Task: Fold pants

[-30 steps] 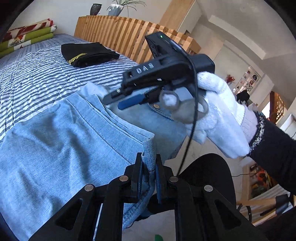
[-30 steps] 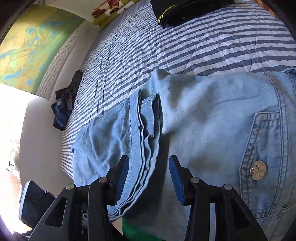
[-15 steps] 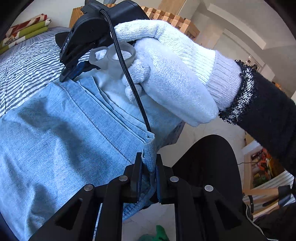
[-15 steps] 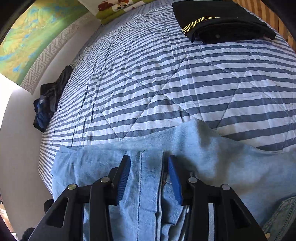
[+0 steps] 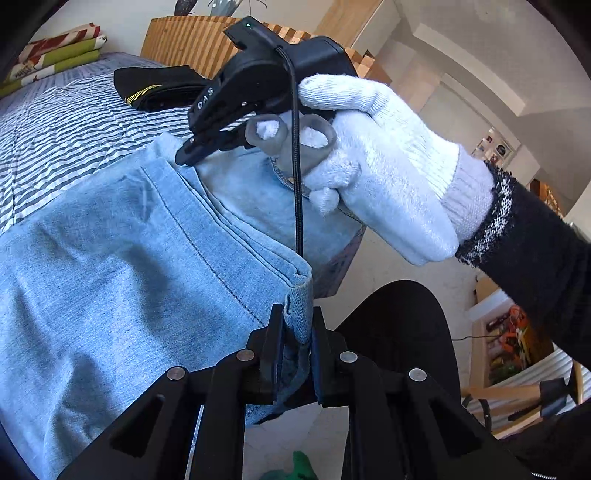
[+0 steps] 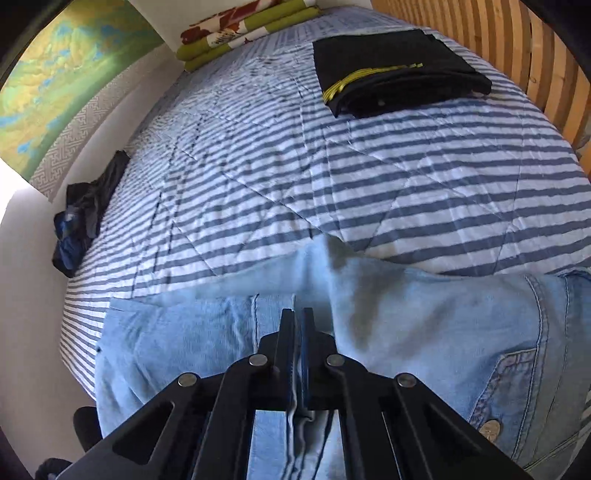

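Light blue jeans [image 5: 122, 258] lie folded across the near edge of a striped bed, with the leg hems stacked over the seat. My left gripper [image 5: 297, 325] is shut on the near corner of the stacked hems, which hangs off the bed edge. In the left wrist view my right gripper [image 5: 183, 157], held by a white-gloved hand [image 5: 373, 158], bites the far end of the same hem line. In the right wrist view that gripper [image 6: 298, 325] is shut on the jeans' [image 6: 424, 321] hem layers, with a back pocket [image 6: 513, 376] to its right.
A folded black garment with yellow trim [image 6: 395, 70] lies at the far right of the striped bedspread [image 6: 295, 158]. A dark crumpled cloth [image 6: 85, 218] sits at the left edge by the wall. Folded green and red bedding [image 6: 240, 29] lies at the head, and a slatted wooden panel [image 6: 517, 40] borders the right.
My right gripper swung over the jeans to the far end of the hem line and went from open to shut on the layers. The left gripper kept its hold.
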The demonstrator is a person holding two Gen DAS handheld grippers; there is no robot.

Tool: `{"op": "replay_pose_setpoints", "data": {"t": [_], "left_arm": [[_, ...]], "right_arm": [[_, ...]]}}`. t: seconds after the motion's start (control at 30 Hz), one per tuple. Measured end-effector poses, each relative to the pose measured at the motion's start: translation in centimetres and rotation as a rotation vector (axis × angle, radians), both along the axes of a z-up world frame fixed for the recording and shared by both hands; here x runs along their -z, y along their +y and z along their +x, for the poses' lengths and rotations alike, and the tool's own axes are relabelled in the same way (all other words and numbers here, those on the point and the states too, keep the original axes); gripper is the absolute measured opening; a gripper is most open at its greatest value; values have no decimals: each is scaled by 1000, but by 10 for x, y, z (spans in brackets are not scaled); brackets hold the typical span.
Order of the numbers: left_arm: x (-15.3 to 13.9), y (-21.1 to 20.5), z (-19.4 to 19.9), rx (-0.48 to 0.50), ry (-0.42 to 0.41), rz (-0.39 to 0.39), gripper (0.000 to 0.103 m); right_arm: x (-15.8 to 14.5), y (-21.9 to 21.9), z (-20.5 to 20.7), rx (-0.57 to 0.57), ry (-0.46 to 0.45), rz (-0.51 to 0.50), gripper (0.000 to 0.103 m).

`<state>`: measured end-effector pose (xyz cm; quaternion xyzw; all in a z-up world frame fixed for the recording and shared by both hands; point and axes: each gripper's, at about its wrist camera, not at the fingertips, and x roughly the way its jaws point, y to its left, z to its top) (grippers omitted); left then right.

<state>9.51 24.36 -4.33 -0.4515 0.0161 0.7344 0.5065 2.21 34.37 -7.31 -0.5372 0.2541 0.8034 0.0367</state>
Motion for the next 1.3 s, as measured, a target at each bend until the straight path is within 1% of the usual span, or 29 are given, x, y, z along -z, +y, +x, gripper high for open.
{"op": "replay_pose_setpoints", "data": {"t": [0.03, 0.07, 0.1, 0.17, 0.2, 0.23, 0.3, 0.37, 0.43, 0.5, 0.57, 0.6, 0.63, 0.67, 0.73, 0.83, 0.93, 1.0, 1.1, 1.23, 1.3], "left_arm": [[-2, -3, -1, -8, -10, 15, 13], [-9, -10, 5, -15, -21, 32, 13], [-13, -14, 4, -24, -25, 48, 13], [-22, -22, 0, -44, -18, 80, 13], [-27, -25, 0, -51, -14, 96, 13], [-31, -28, 0, -55, -7, 110, 13], [-38, -30, 2, -54, 6, 124, 13], [-41, -29, 4, -52, 20, 126, 13], [-43, -30, 11, -48, 25, 122, 13], [-40, -30, 14, -47, 24, 114, 13], [-39, -29, 16, -47, 29, 102, 13], [-39, -28, 16, -48, 36, 97, 13], [-40, -26, 16, -50, 48, 92, 13], [-41, -24, 15, -48, 53, 93, 13], [-46, -15, 11, -39, 55, 108, 13], [-54, 10, 5, 0, 84, 125, 13], [-60, 49, -1, 55, 94, 147, 13], [-59, 80, -3, 96, 119, 143, 13], [-47, 120, -6, 141, 109, 124, 13], [-25, 153, -11, 176, 79, 74, 13], [-16, 163, -14, 183, 64, 49, 14]], "right_arm": [[3, 3, 3, 10, -18, -7, 5], [4, 5, 8, 19, -24, -17, 10], [0, 6, 13, 20, -15, -26, 14], [-11, 8, 28, 17, 6, -26, 32], [-16, 7, 36, 12, 8, -30, 35], [-20, 6, 44, 3, 10, -55, 39], [-21, 2, 55, -1, -3, -132, 42], [-15, -3, 60, -8, -30, -211, 45], [-5, -10, 57, -24, -59, -245, 46], [6, -18, 50, -33, -65, -273, 46], [15, -24, 41, -26, -46, -304, 46], [16, -26, 38, -5, -32, -304, 39], [16, -28, 35, 3, -23, -292, 19], [13, -32, 31, -7, -13, -269, 10], [-5, -41, 29, -40, 34, -197, 9], [-44, -40, 34, -78, 130, -91, 8], [-77, -18, 45, -66, 181, -19, 7], [-89, 4, 56, -34, 188, 34, 7], [-86, 42, 67, 44, 169, 71, 7], [-54, 87, 78, 126, 102, 70, 7], [-37, 103, 83, 155, 89, 46, 7]]}}
